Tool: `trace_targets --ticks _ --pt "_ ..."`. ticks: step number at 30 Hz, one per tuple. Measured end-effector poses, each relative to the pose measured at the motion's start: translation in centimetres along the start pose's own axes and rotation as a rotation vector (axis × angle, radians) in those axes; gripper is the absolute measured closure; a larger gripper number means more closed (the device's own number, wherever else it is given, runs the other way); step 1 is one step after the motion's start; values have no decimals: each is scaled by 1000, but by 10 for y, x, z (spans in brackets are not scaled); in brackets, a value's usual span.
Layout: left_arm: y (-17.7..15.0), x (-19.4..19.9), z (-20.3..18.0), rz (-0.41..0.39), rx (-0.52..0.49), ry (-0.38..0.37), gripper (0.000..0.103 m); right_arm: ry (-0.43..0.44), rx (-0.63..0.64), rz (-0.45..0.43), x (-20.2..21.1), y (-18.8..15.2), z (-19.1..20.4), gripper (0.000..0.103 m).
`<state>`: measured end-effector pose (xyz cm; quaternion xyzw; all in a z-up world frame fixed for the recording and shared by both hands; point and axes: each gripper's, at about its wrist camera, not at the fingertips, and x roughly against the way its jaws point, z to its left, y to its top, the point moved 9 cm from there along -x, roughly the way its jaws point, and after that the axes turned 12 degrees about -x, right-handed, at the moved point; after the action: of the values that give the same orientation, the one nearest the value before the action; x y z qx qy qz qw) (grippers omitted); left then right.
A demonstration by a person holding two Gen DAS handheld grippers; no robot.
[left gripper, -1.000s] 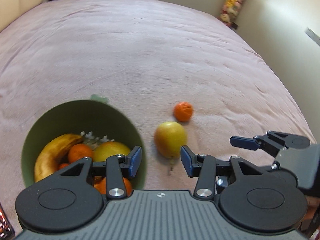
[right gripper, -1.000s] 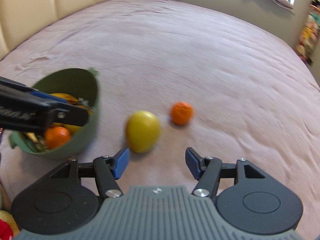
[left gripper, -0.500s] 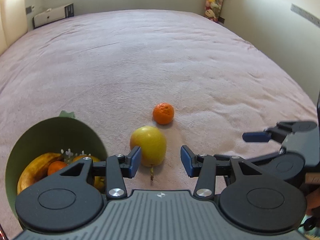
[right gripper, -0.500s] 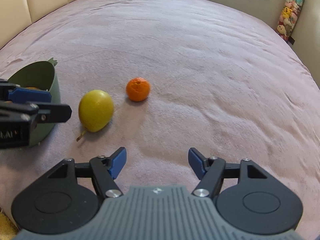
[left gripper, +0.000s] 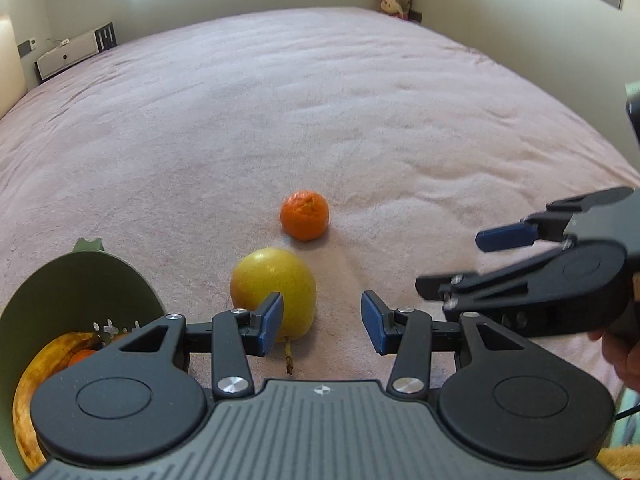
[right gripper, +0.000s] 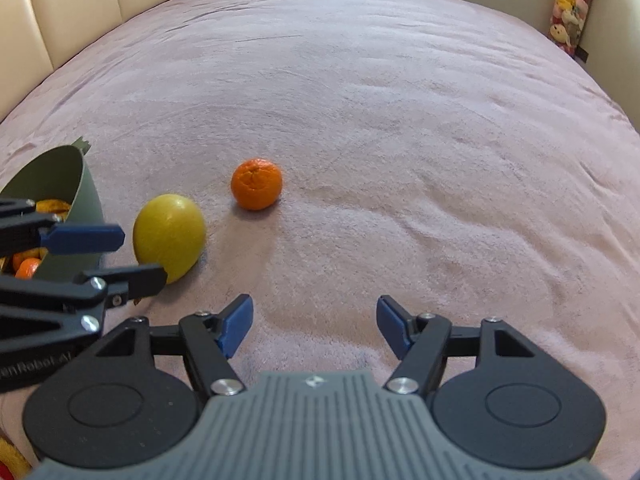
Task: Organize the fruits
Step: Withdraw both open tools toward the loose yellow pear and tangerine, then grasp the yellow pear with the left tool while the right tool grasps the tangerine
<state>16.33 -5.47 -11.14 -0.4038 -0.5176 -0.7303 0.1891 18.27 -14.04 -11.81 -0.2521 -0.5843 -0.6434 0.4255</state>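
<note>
A yellow pear point(left gripper: 276, 292) lies on the pink bedspread, with an orange tangerine point(left gripper: 305, 215) just beyond it. My left gripper point(left gripper: 322, 320) is open and empty; its left finger overlaps the pear's near side. A green bowl point(left gripper: 80, 276) at the lower left holds a banana point(left gripper: 36, 380) and small oranges. In the right wrist view my right gripper point(right gripper: 314, 318) stands open over bare blanket. From there the tangerine point(right gripper: 256, 184) lies ahead to the left and the pear point(right gripper: 170, 236) further left, beside the bowl point(right gripper: 80, 184).
Each gripper shows in the other's view: the right gripper point(left gripper: 450, 260) at the right edge, the left gripper point(right gripper: 140, 256) in front of the pear. A padded headboard point(right gripper: 60, 12) runs along the left, and plush toys point(right gripper: 568, 4) stand in the far corner.
Both grippers have come down and closer to the fruit on the blanket. The bowl has slid toward the left edge of both views. The right gripper's jaws stand a little wider.
</note>
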Motion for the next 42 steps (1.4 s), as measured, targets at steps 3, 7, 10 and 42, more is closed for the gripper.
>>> trace_targets --ticks 3,7,10,42 --pt "-1 -7 -1 24 -13 22 50 26 -49 12 -6 3 -3 37" --pt "5 -12 4 30 -67 120 50 50 -90 19 -14 8 -4 37" --pt "5 -17 11 65 -60 158 50 68 -111 15 -20 12 -2 37" --pt "-7 -59 13 193 -156 186 34 121 -164 32 -83 56 35 37"
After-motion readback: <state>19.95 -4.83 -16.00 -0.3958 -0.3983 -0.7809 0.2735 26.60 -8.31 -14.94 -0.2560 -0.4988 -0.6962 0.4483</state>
